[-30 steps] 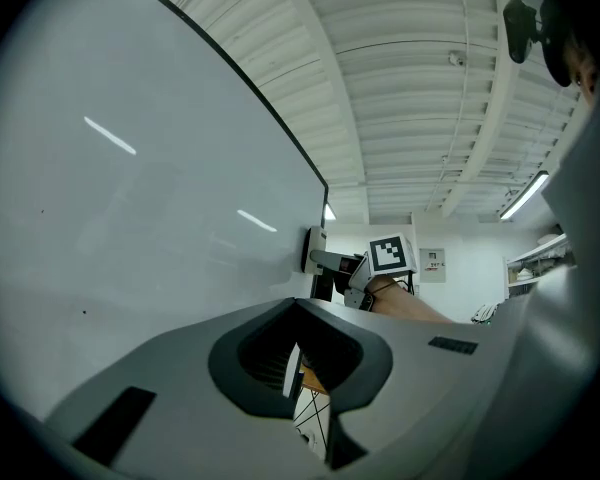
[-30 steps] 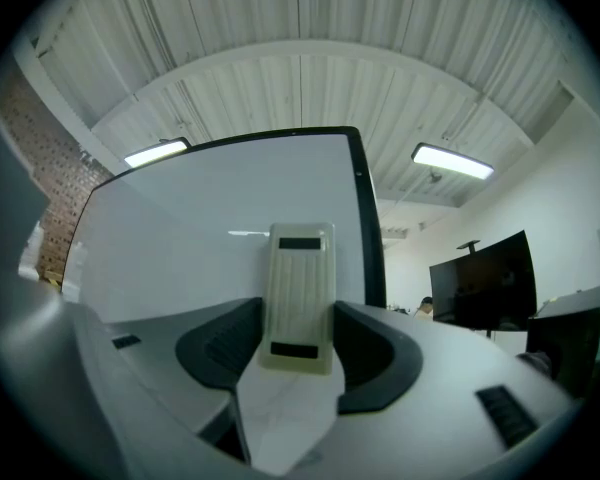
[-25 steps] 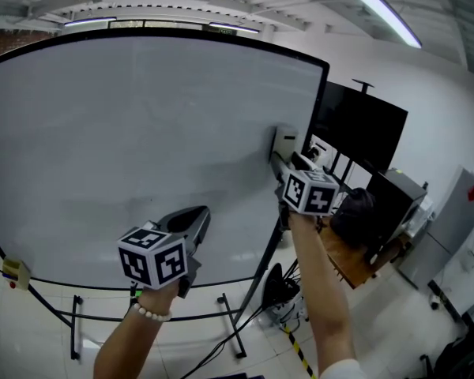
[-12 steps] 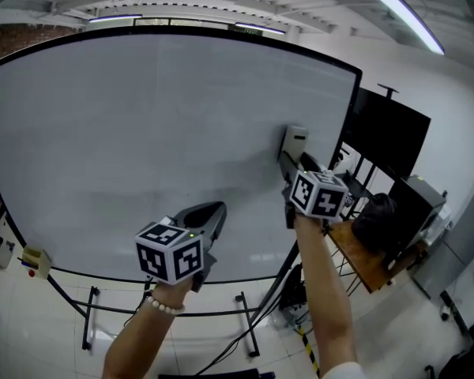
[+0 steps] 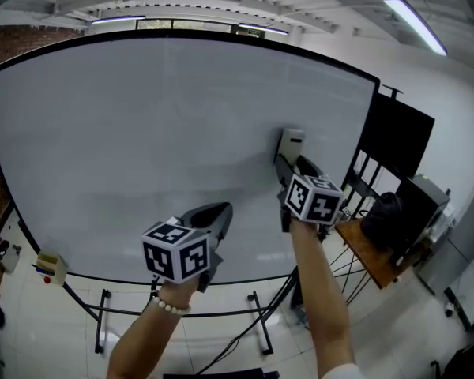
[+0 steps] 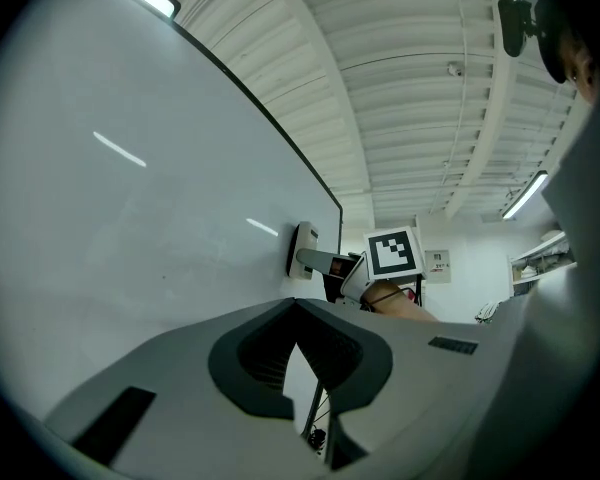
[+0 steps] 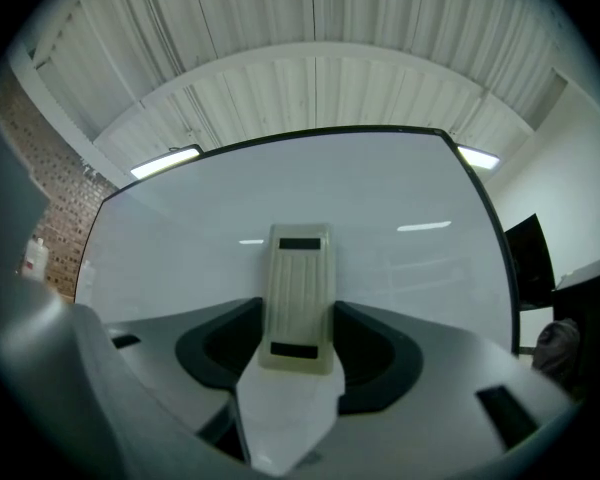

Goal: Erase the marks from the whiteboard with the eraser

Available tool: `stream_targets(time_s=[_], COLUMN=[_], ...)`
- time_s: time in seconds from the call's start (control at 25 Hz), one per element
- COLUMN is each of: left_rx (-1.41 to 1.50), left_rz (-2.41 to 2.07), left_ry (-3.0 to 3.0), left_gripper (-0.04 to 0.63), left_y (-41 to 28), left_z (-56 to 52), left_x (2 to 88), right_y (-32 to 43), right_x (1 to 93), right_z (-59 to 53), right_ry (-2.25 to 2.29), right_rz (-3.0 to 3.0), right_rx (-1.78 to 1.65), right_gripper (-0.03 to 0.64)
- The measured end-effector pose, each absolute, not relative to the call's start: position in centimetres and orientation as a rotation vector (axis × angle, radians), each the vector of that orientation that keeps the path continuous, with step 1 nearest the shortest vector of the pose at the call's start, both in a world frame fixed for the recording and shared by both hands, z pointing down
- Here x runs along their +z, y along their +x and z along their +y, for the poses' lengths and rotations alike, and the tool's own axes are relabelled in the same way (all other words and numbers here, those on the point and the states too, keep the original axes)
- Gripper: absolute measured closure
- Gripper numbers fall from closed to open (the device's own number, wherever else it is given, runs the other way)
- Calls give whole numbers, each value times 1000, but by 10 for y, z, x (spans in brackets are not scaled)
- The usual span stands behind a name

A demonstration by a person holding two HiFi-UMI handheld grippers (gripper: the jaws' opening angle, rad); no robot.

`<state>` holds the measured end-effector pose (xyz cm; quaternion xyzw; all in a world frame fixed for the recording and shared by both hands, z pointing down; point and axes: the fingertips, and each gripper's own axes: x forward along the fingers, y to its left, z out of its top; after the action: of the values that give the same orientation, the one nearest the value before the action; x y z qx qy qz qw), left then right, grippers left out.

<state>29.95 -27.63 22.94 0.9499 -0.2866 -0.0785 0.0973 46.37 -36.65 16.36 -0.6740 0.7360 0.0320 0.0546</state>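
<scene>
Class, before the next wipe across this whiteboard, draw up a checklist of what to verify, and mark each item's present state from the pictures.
1. Eraser gripped by right gripper: ok, jaws shut on its sides.
2. Eraser against the whiteboard: ok, it looks flat on the board in the left gripper view.
3. Left gripper empty, jaws together: ok.
4. Left gripper apart from the eraser: ok.
5. Marks left to erase: cannot tell, none show clearly.
</scene>
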Motion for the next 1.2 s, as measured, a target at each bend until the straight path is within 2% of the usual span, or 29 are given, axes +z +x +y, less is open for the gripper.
stream_targets(time_s=[1.0,1.2], left_rx=[-269,-264], left_rz=[-840,-886], left_ry=[2770,2740], left_gripper=[603,603], left_y=[93,68], left_z=[-308,-311], left_x=[228,234], right_y=[251,215], right_x=[166,168], right_z=[-377,-378], right_ry=[-2144,-2133], right_rz=[2187,2206], right_rx=[134,136], right_gripper=[367,367])
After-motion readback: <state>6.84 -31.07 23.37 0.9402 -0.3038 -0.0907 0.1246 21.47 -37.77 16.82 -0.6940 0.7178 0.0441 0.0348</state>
